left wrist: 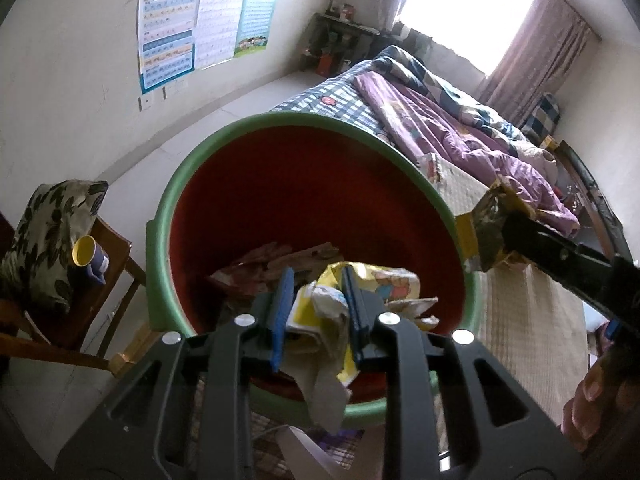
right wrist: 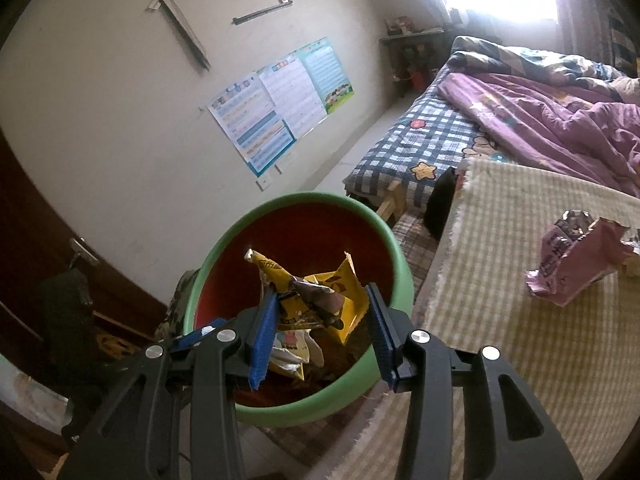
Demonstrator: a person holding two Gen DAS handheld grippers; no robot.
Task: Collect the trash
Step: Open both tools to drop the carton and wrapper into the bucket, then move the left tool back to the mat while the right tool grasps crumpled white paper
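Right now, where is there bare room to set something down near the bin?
Bare: the checked mat between the green bin and the pink wrapper. Crowded: the bin's mouth, where both pairs of fingers and wrappers hang over the trash; the chair holds a cushion and cup.

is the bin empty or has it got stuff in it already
Not empty. The green bin with its red inside already holds crumpled wrappers at the bottom; it is well short of full.
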